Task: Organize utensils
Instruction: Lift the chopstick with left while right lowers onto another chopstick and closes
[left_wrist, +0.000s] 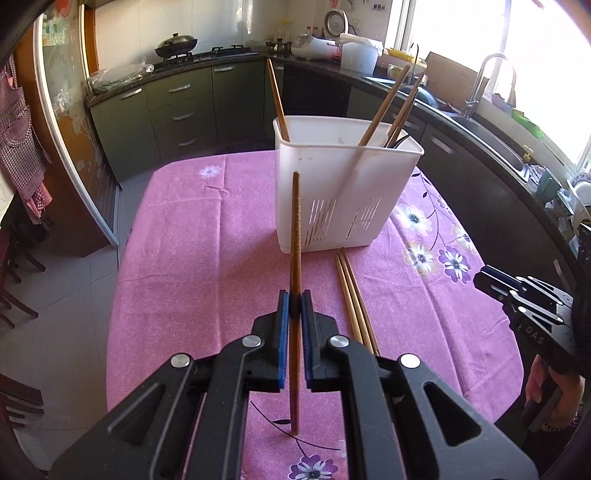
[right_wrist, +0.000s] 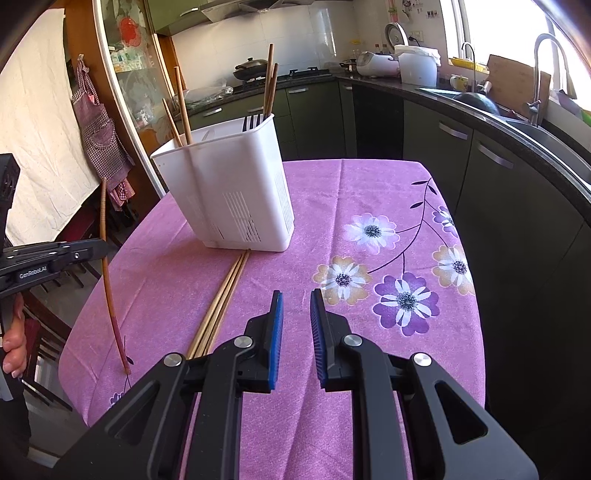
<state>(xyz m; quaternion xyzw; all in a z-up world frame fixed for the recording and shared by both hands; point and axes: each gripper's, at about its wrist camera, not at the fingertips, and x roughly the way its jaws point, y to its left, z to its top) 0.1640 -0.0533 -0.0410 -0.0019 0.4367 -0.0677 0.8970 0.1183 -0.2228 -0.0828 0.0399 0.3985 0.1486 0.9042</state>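
My left gripper (left_wrist: 294, 304) is shut on a dark brown chopstick (left_wrist: 295, 229) and holds it upright, its lower tip on the pink tablecloth. The same chopstick (right_wrist: 107, 273) and the left gripper (right_wrist: 94, 251) show at the left of the right wrist view. A white slotted utensil holder (left_wrist: 332, 192) stands behind it with several chopsticks (left_wrist: 384, 110) and a fork in it; it also shows in the right wrist view (right_wrist: 229, 188). Light bamboo chopsticks (left_wrist: 354, 299) lie on the cloth in front of the holder (right_wrist: 221, 302). My right gripper (right_wrist: 296, 306) is open and empty above the cloth.
The table (right_wrist: 369, 184) has a pink floral cloth and rounded edges. Dark kitchen cabinets and a counter with a sink and tap (right_wrist: 546, 74) run along the right and back. Dark chairs (left_wrist: 14, 288) stand left of the table. The right gripper (left_wrist: 524, 299) shows at the right edge.
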